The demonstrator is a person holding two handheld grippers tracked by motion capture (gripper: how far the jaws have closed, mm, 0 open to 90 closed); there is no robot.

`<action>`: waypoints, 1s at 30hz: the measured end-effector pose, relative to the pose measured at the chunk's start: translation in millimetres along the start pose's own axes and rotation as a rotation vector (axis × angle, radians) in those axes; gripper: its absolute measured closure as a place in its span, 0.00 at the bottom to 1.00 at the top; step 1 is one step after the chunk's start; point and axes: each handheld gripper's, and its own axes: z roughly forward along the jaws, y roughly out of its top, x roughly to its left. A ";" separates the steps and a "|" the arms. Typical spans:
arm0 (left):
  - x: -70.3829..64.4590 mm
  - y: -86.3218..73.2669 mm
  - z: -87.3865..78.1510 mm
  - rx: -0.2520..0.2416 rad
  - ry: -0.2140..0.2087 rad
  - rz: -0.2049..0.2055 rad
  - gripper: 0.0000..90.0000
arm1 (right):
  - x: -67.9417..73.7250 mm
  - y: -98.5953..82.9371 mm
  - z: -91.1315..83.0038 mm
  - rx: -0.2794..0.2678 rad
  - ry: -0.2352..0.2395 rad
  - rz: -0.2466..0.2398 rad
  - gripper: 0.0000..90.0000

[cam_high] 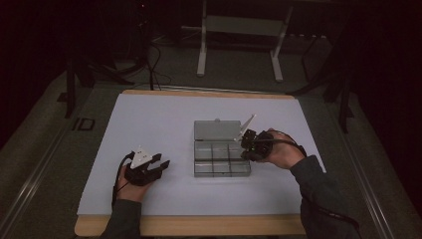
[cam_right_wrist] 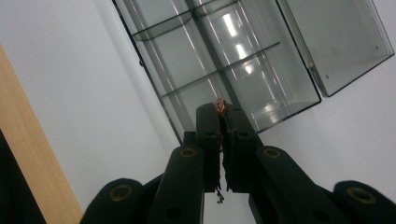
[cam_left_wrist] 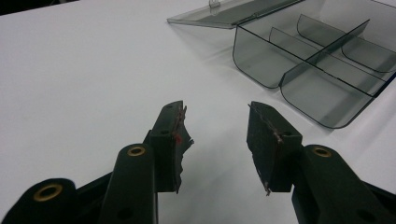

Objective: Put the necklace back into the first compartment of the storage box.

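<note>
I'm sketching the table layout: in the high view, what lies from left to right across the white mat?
Left gripper, jaws apart, over bare mat → clear divided box with its lid lying open at the far side → right gripper at the box's right edge, jaws together.

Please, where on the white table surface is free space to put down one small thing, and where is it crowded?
Free patches: the wide white area between the left claw and the table's far edge, left of the clear compartment box; also the strip between the box and the near wooden edge. Crowded: the box's right side, where the right claw, shut on something small, hovers.
</note>
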 end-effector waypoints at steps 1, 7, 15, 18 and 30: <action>0.0 0.0 -0.1 -0.001 0.000 -0.001 0.63 | -0.2 1.3 0.4 -0.002 0.001 -0.002 0.96; 0.0 0.1 -0.1 -0.004 0.001 -0.002 0.63 | 0.0 7.9 1.7 -0.011 0.006 -0.008 0.96; -0.1 0.1 0.0 0.000 0.000 0.000 0.63 | 1.2 17.0 2.9 -0.027 0.003 -0.016 0.96; -0.2 0.1 0.0 -0.002 0.000 0.000 0.63 | 2.2 21.0 2.8 -0.034 0.002 -0.017 0.96; 0.0 0.2 -0.2 -0.004 -0.001 0.000 0.63 | 3.1 33.6 7.0 -0.045 0.010 -0.026 0.96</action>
